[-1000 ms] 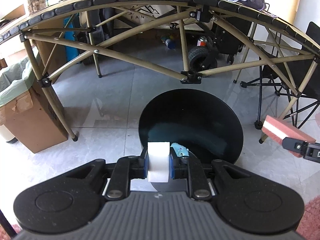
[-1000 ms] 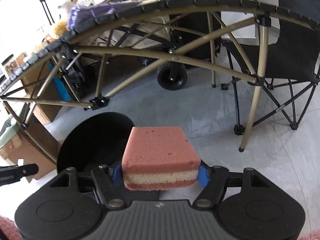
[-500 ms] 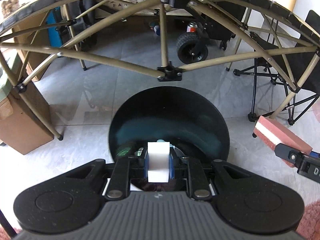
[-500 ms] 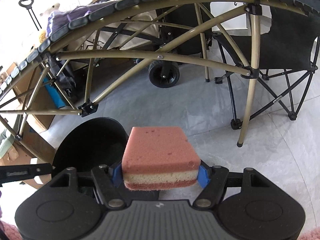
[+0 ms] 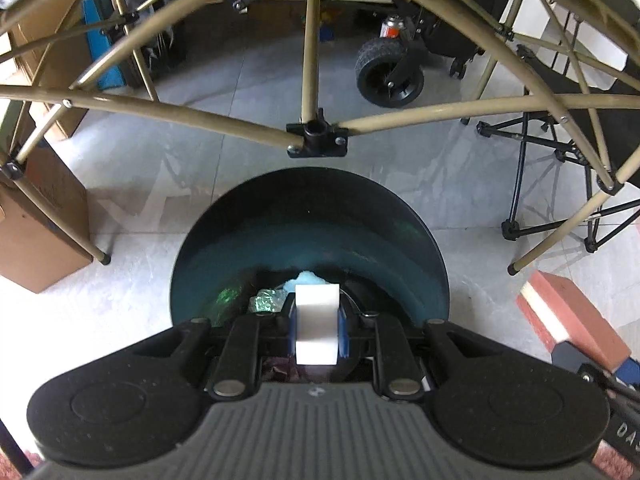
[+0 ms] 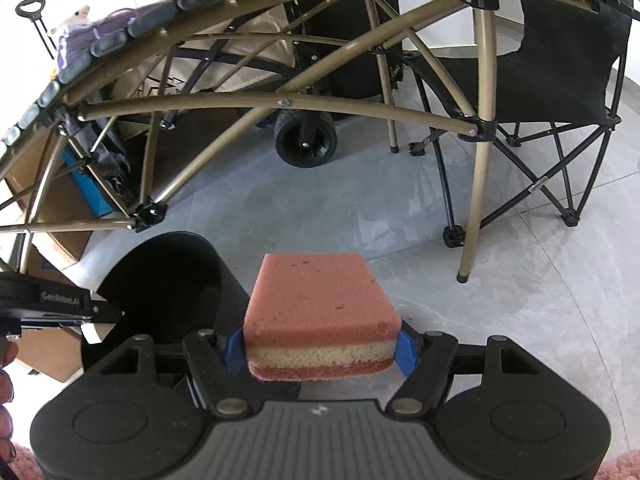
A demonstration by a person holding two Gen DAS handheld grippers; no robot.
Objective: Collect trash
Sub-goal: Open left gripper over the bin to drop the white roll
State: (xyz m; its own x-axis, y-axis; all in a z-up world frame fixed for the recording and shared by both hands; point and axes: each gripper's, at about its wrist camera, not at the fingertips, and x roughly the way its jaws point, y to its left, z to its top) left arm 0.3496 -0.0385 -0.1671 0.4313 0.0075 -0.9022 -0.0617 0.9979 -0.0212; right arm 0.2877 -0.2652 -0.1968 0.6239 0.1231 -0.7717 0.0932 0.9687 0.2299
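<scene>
My left gripper point(image 5: 317, 330) is shut on a white block point(image 5: 316, 322) and holds it over the open mouth of a round black trash bin point(image 5: 308, 216). Green foil and a pale blue scrap point(image 5: 306, 279) lie inside the bin. My right gripper point(image 6: 322, 350) is shut on a pink sponge with a cream middle layer point(image 6: 320, 308), to the right of the bin point(image 6: 160, 276). The sponge also shows at the right edge of the left wrist view point(image 5: 568, 320). The left gripper shows at the left edge of the right wrist view point(image 6: 60, 308).
A tan folding table frame point(image 5: 312, 136) arches over the grey tiled floor just behind the bin. A cardboard box point(image 5: 36, 240) stands at left. A black folding chair point(image 6: 560, 80) stands at right. A wheeled cart point(image 5: 390, 72) is behind the frame.
My left gripper has moved forward and down over the bin, so the bin's inside and its trash now show. The right gripper has lowered slightly with the sponge.
</scene>
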